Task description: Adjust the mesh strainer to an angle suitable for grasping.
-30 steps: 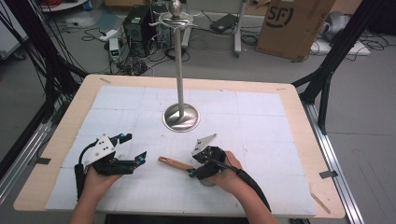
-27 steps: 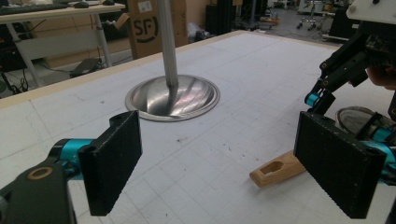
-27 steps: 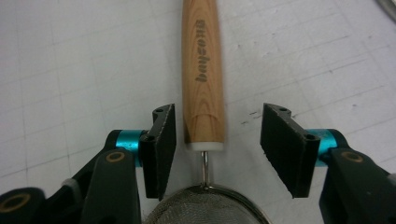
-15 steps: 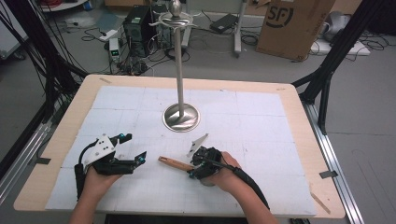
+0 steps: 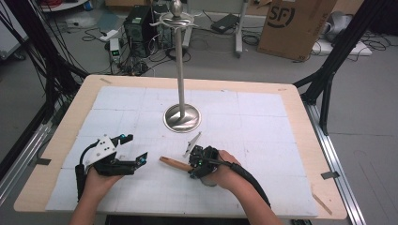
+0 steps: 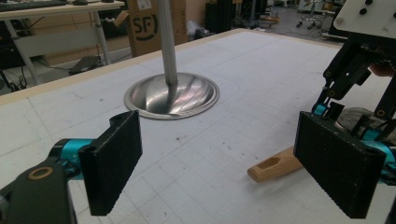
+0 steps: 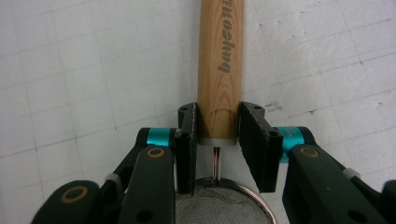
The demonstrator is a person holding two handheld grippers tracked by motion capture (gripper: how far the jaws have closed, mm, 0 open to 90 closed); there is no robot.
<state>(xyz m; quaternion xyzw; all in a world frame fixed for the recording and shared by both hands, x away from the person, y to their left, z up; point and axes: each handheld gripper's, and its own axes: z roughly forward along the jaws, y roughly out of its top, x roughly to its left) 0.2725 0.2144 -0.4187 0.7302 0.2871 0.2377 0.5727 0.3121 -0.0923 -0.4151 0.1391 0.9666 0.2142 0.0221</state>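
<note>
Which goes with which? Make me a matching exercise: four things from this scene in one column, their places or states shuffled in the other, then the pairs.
Things:
1. left tool
2. right tool
3. stand base
4. cardboard box

Places or states:
A. beyond the far edge of the table
B. shut on the wooden handle
C. open, nothing between its jaws
D. shiny metal, mid-table

Pairs: 1-C, 2-B, 3-D, 4-A.
The right tool's jaws have just been closing onto the handle.
</note>
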